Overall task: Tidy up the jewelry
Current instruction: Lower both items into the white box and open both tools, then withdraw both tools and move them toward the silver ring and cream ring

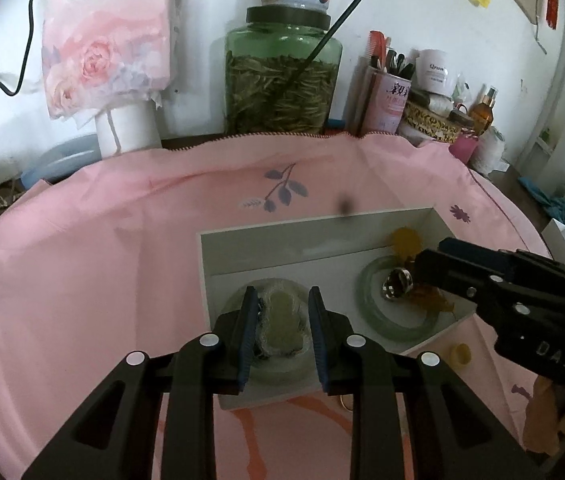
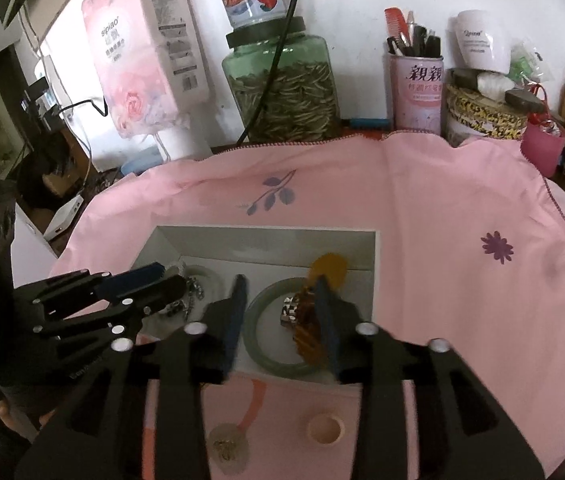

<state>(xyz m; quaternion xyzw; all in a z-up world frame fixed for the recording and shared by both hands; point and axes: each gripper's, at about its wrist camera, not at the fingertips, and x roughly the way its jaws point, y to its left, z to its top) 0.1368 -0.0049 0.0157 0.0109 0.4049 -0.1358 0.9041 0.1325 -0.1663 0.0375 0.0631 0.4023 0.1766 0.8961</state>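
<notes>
White box [image 1: 302, 240] on pink cloth [image 1: 94, 264]: our left gripper [image 1: 280, 312] clasps a bagged pendant [image 1: 282, 320]; our right gripper [image 2: 282, 312] hangs part-open over a green bangle [image 2: 258, 344].

The pink tissue pack [image 2: 138, 52] reads "sipiao", and in the left view "1000". The pink can [image 2: 418, 92] holding pens bears "親親"; the white jar [image 1: 436, 70] shows "Qran", partly legible. The right gripper [image 1: 422, 270] carries "DAS" on its body.
</notes>
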